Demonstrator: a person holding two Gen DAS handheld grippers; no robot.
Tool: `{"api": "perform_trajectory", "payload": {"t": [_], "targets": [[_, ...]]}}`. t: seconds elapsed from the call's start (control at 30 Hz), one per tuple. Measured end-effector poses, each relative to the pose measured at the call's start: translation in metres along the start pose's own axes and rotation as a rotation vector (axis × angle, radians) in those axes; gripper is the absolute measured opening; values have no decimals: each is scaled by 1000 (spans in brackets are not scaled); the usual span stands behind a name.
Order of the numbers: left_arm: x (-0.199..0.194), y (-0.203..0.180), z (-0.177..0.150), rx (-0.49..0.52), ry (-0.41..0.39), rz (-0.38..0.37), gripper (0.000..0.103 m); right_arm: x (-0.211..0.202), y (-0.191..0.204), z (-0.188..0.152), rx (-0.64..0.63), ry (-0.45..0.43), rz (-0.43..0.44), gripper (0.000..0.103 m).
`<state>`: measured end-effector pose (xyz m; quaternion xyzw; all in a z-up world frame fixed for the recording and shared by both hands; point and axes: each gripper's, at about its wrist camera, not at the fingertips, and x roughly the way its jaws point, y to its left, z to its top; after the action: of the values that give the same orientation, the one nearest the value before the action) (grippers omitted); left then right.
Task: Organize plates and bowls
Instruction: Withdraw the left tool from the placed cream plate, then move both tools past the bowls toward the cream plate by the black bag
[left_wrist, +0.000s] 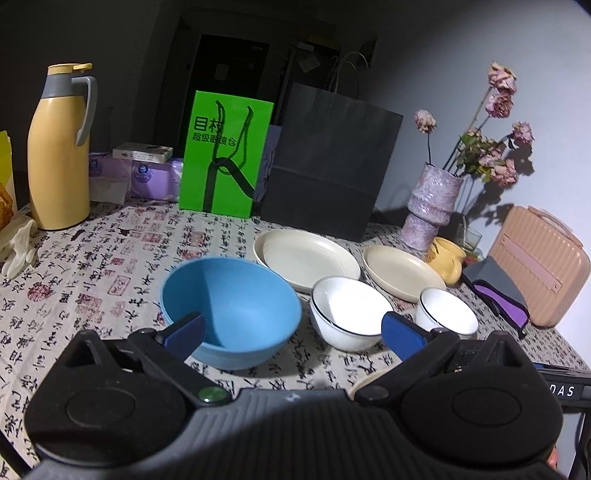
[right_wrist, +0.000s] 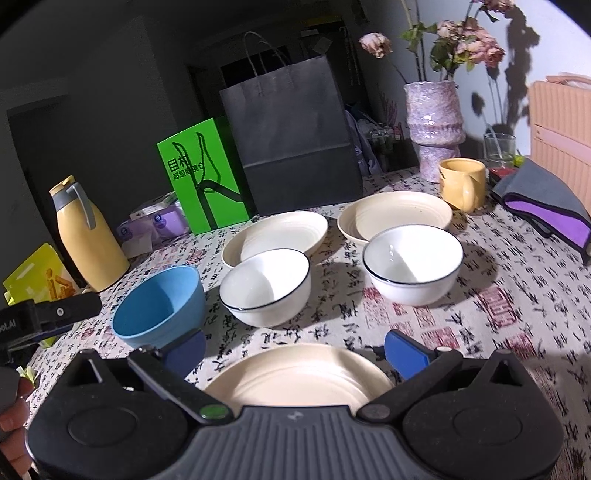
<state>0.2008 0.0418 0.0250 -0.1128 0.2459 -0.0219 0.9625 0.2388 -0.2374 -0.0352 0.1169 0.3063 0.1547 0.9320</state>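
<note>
A blue bowl stands on the patterned tablecloth, and my left gripper is open just in front of it. Its left fingertip overlaps the bowl's near rim. Two white bowls stand to the right, with two cream plates behind them. My right gripper is open over the far edge of a third cream plate, holding nothing. The right wrist view also shows the blue bowl, both white bowls and both far plates.
Along the back stand a yellow thermos, a green bag, a black paper bag and a vase of dried flowers. A yellow mug, a grey and purple cloth and a pink case sit at the right.
</note>
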Motion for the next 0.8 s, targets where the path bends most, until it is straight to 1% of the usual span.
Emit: {"api": "perform_trajectory", "payload": {"t": [0.3, 0.57, 0.8], "targets": [[8, 15, 16, -10, -24, 28, 103, 24, 10, 21, -35, 17, 24, 103], [19, 23, 32, -36, -12, 28, 103, 43, 15, 41, -47, 60, 57, 103], [27, 27, 51, -62, -4, 42, 103, 54, 16, 66, -51, 91, 82, 103]]}}
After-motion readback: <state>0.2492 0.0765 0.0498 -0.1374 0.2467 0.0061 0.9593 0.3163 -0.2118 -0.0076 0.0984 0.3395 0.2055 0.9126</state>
